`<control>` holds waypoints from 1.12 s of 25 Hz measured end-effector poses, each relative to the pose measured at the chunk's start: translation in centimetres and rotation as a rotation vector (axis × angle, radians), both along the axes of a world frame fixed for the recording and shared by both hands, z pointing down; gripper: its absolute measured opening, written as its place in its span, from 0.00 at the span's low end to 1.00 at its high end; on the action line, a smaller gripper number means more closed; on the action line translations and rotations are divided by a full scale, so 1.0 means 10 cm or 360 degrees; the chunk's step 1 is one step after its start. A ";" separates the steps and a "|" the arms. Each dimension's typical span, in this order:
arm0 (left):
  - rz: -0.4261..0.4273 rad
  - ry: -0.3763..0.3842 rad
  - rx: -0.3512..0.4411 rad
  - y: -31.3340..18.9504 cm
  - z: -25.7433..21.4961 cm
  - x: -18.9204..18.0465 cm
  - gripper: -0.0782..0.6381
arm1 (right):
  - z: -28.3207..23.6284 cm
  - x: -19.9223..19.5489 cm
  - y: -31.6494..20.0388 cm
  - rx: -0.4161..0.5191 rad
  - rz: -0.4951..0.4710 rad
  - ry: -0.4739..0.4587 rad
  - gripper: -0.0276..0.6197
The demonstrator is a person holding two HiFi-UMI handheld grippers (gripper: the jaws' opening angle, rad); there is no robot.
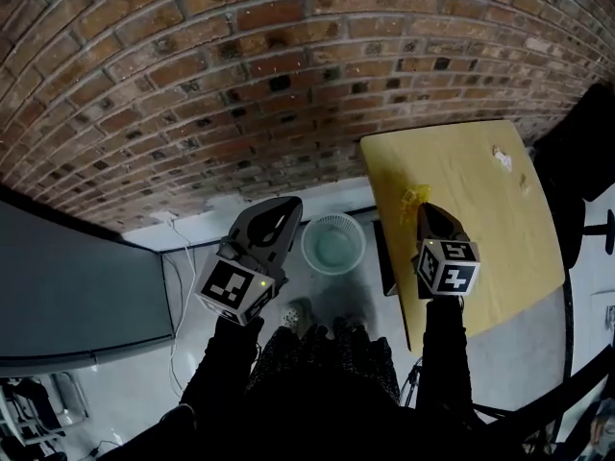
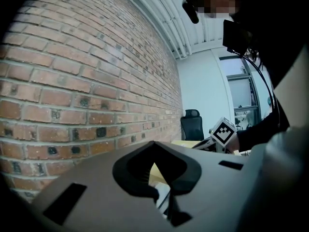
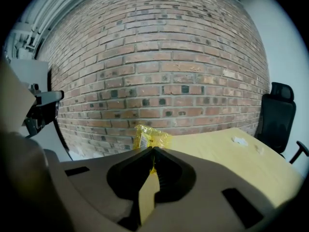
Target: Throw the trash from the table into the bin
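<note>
We pinch the yellow wrapper [image 1: 413, 198] in our right hand-held gripper [image 1: 424, 209] above the table [image 1: 480, 229] near its left edge, while our left hand-held gripper [image 1: 292, 204], jaws pressed together on nothing, hovers beside the bin [image 1: 333, 244] on the floor.

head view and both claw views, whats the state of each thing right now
right claw: shut on the yellow wrapper
left claw: shut, empty
bin: upright on the floor, open top
white scrap: lying on the table, untouched
</note>
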State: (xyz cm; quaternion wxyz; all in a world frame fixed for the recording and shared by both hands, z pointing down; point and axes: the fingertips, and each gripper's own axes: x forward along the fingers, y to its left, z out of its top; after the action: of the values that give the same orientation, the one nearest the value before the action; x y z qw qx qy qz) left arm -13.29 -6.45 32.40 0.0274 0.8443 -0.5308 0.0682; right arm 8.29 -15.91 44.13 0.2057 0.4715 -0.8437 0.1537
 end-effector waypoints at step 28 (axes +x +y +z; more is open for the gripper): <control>0.0022 0.0056 -0.0155 -0.31 1.52 -0.84 0.11 | 1.33 -1.58 0.07 -0.0167 -0.0133 0.0007 0.06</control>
State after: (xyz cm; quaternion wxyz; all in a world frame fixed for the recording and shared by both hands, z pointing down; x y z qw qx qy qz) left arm -21.64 -9.51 47.59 0.0773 0.8466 -0.5206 0.0792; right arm -7.54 -15.16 57.40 0.2383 0.4246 -0.8530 0.1881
